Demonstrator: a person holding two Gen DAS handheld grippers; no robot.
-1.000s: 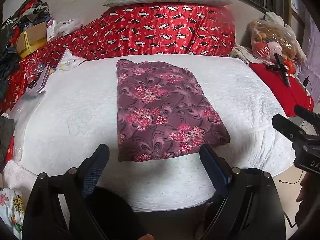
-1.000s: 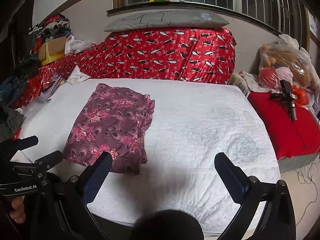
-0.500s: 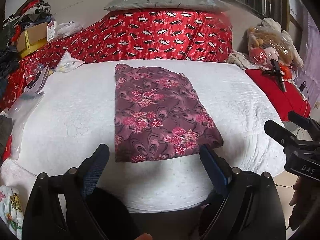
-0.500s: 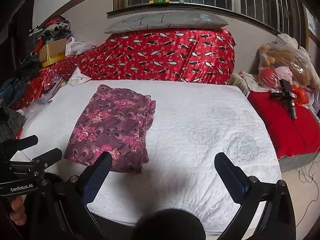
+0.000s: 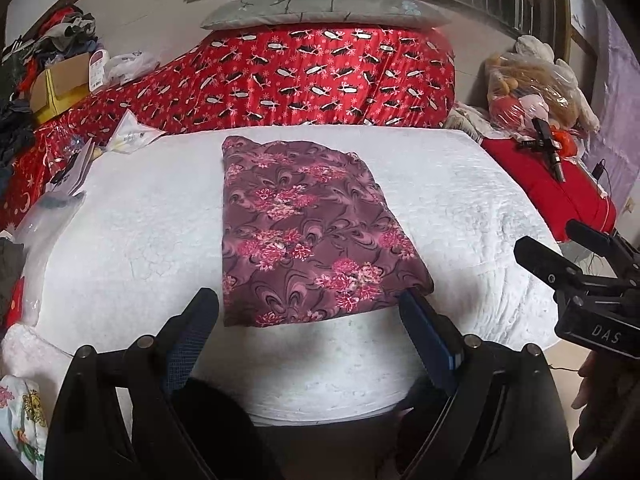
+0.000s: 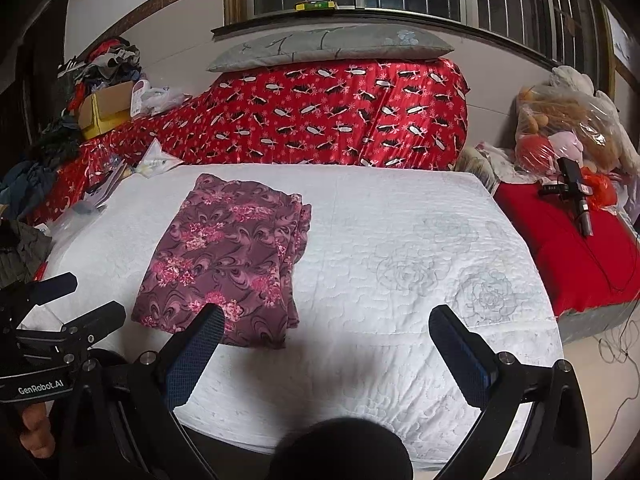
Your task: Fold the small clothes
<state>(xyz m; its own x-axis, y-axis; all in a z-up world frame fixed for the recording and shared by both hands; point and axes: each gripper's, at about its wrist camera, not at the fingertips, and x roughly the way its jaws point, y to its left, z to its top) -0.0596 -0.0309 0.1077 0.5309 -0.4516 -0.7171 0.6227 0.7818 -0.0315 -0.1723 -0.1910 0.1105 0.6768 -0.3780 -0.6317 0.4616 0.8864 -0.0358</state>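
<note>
**Tongs draw back from the folded cloth**

Both tongs, left (image 5: 308, 316) and right (image 6: 326, 330), hang spread and empty, retreating toward the bed's (image 6: 400, 216) near edge. The floral garment (image 5: 304, 232) lies folded on its left half; this fold looks finished

I've drawn my left gripper (image 5: 310, 308) back from the folded garment (image 5: 308, 232); its near edge now sits farther from my fingertips. My right gripper (image 6: 326, 328) edged slightly nearer the garment.

A grey pillow (image 6: 328, 46) tops the red patterned quilt (image 6: 320, 112) behind the white mattress (image 6: 400, 240).
</note>
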